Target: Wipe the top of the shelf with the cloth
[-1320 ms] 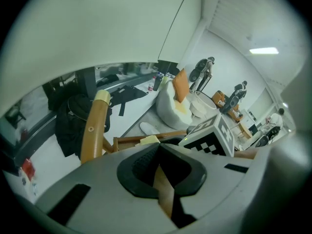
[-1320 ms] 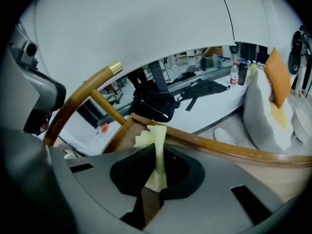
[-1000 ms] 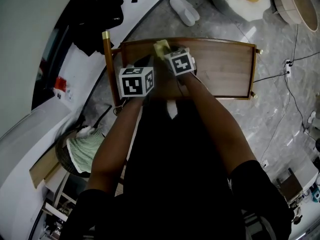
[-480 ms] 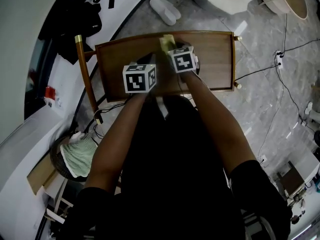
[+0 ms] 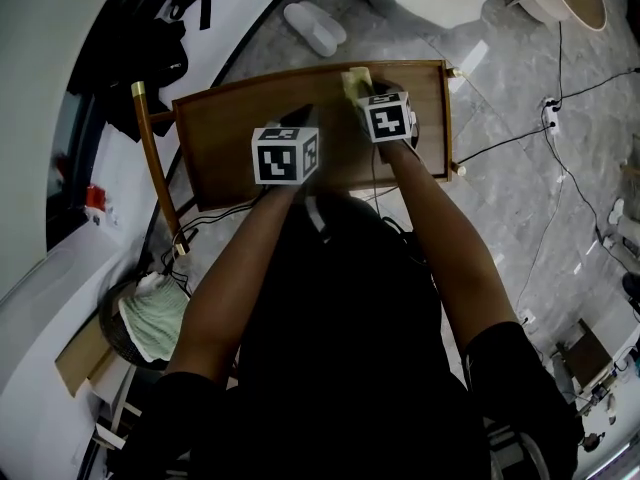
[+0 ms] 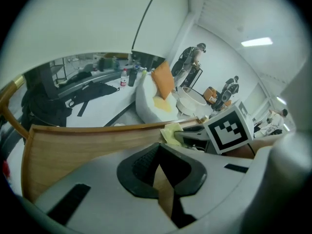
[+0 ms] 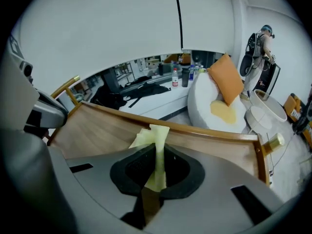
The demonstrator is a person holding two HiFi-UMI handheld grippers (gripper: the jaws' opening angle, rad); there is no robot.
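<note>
Cloth (image 7: 155, 139), a thin yellow fold, clamped in right hand-held gripper (image 7: 155, 177) at far right of shelf top (image 7: 97, 130); left hand-held gripper (image 6: 161, 172) closed on nothing, mid-shelf. Risk: narrow pinch slipping free under wiping drag

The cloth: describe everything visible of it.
The cloth is small, thin and pale yellow, and looks like soft fabric. It is pinched upright as a narrow folded strip between the shut right tongs, and a crumpled flap splays out to the left beyond their tips. It sits over the wooden shelf top, near the far rail and toward its right end. Whether it presses on the wood cannot be told. Nothing else touches it.
</note>
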